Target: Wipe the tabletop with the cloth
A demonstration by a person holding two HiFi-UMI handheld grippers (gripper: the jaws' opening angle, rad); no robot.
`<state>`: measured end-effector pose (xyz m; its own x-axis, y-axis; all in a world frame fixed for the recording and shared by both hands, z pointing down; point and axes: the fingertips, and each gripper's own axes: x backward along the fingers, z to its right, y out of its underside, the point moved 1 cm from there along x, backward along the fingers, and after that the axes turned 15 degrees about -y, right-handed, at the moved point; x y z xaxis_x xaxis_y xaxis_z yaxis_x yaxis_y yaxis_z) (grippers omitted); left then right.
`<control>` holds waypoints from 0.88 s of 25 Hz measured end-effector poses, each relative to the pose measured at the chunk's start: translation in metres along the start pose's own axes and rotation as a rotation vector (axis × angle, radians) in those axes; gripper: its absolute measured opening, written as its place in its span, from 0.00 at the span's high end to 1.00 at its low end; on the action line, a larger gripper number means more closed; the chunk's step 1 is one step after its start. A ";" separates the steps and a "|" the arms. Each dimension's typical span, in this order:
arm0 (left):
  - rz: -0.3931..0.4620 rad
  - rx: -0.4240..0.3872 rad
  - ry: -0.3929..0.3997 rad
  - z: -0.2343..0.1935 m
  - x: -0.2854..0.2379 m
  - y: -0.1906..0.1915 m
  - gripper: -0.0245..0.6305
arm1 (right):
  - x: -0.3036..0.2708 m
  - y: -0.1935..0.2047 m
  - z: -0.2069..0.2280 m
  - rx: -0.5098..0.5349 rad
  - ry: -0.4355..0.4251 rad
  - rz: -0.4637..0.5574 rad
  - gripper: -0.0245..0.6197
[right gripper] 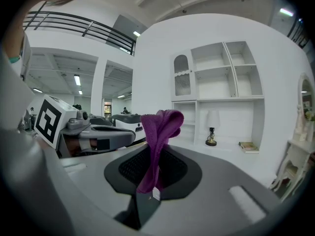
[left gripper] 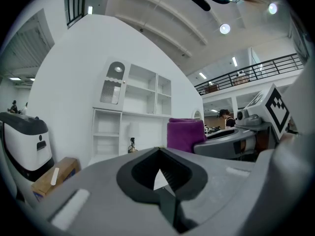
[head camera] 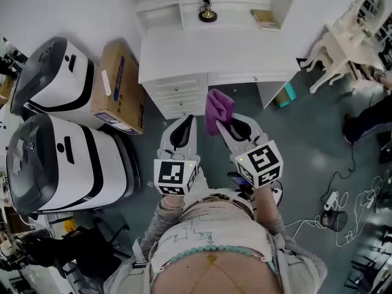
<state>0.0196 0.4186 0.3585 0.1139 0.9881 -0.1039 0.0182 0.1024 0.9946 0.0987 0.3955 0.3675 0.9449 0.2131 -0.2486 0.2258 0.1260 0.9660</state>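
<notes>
The purple cloth (head camera: 218, 109) is held in the air, pinched between the jaws of the right gripper (head camera: 225, 126), and it is not touching the white tabletop (head camera: 214, 54). In the right gripper view the cloth (right gripper: 160, 132) is seen clamped by its lower end between the closed jaws of the right gripper (right gripper: 153, 156), with the bunched upper part standing up above the tips. In the head view the cloth is seen over the grey floor (head camera: 306, 139), just in front of the desk's edge and near its drawers (head camera: 180, 94).

The left gripper (head camera: 184, 120) is held just beside the right one, at about the same height. In the left gripper view its jaws are brought together at the tips, nothing is held between them, and the cloth (left gripper: 184, 134) is seen to the right.

On the tabletop, near the back, a small lamp (head camera: 207, 11) and a book (head camera: 265, 19) are placed well apart from the cloth. A cardboard box (head camera: 119, 84) is leaned beside the desk on the left, next to two large white machines (head camera: 55, 78). A white chair (head camera: 349, 35) is seen at the right.
</notes>
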 end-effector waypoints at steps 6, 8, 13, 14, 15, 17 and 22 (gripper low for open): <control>-0.016 -0.012 0.017 -0.032 -0.030 -0.001 0.96 | -0.037 -0.008 0.015 -0.007 0.018 -0.007 0.84; -0.019 -0.017 0.028 -0.041 -0.039 0.000 0.96 | -0.050 -0.010 0.019 -0.008 0.022 -0.008 0.84; -0.034 -0.019 0.039 -0.057 -0.054 0.003 0.96 | -0.072 -0.012 0.025 -0.007 0.023 -0.015 0.84; -0.033 -0.015 0.035 -0.059 -0.056 0.002 0.96 | -0.074 -0.012 0.025 -0.011 0.021 -0.017 0.84; -0.031 -0.009 0.033 -0.062 -0.058 0.002 0.96 | -0.077 -0.012 0.026 -0.016 0.021 -0.018 0.84; -0.025 0.001 0.035 -0.068 -0.063 0.001 0.96 | -0.082 -0.013 0.028 -0.021 0.026 -0.021 0.84; -0.047 0.000 0.026 -0.083 -0.077 0.005 0.96 | -0.097 -0.017 0.037 -0.020 0.025 -0.029 0.84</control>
<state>-0.0714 0.3522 0.3718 0.0871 0.9848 -0.1505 0.0228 0.1491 0.9886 0.0116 0.3369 0.3783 0.9316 0.2331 -0.2788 0.2483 0.1521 0.9567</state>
